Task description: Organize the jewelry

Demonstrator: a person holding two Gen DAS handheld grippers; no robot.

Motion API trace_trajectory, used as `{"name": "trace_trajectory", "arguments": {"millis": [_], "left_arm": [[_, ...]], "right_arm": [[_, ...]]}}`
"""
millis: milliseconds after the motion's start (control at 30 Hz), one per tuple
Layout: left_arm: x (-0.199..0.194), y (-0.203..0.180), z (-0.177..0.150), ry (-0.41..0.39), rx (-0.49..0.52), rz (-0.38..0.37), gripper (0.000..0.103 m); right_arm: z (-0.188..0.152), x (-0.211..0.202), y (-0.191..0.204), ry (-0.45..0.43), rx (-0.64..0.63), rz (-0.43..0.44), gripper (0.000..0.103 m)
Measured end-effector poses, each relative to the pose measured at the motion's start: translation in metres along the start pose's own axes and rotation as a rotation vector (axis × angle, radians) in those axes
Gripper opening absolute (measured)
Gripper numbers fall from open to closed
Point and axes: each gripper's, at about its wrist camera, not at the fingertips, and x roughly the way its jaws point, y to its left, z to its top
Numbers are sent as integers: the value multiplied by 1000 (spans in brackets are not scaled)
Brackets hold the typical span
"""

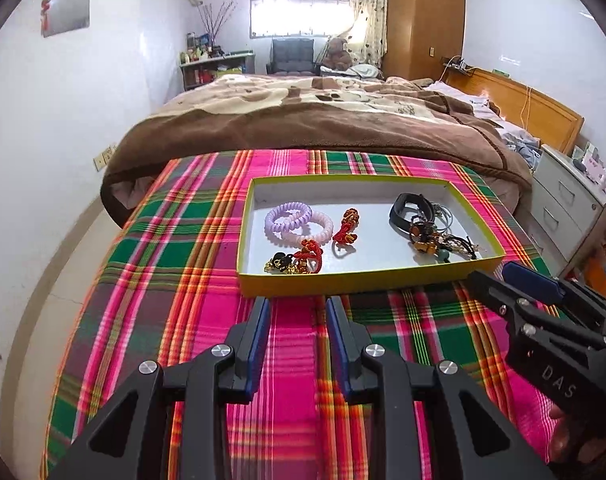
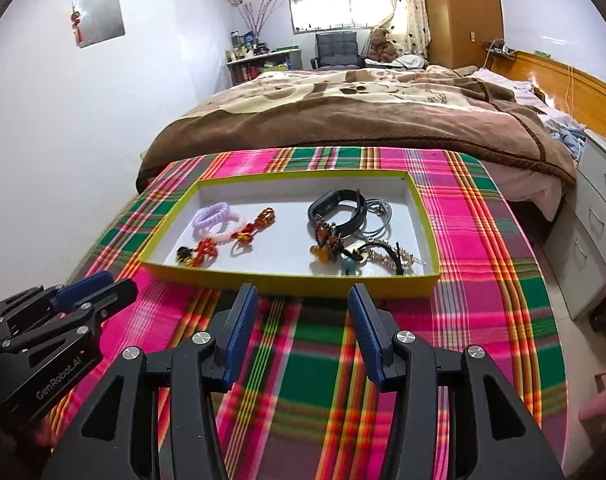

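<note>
A shallow yellow-rimmed tray (image 1: 343, 278) (image 2: 287, 280) with a white floor sits on the plaid cloth. On its left lie purple and pink coil bands (image 1: 289, 222) (image 2: 215, 216), red knotted charms (image 1: 347, 230) (image 2: 255, 222) and a black-and-gold charm (image 1: 281, 262). On its right lie a black wristband (image 1: 405, 210) (image 2: 339, 206) and a tangle of beaded cords (image 1: 439, 240) (image 2: 359, 252). My left gripper (image 1: 298, 304) is open and empty just before the tray's near rim. My right gripper (image 2: 303, 292) is open and empty, also just before the rim.
The plaid cloth (image 1: 287, 360) (image 2: 311, 360) covers a small table against a bed with a brown blanket (image 1: 303, 120). A white drawer unit (image 1: 571, 208) stands at the right. The right gripper shows in the left wrist view (image 1: 493, 276), the left gripper in the right wrist view (image 2: 107, 284).
</note>
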Motion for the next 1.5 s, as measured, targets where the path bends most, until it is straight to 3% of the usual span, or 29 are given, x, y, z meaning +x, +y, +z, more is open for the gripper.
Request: {"name": "trace_trajectory", "arguments": {"millis": [500,1500], "left_arm": [[-39,-7,-26,-45,-1,13,29],[-45,-5,-31,-35,-17,15,29]], "right_arm": [[-26,-32,12,-15,17,10,48],[-30,-38,11,-14,33,1,48]]}}
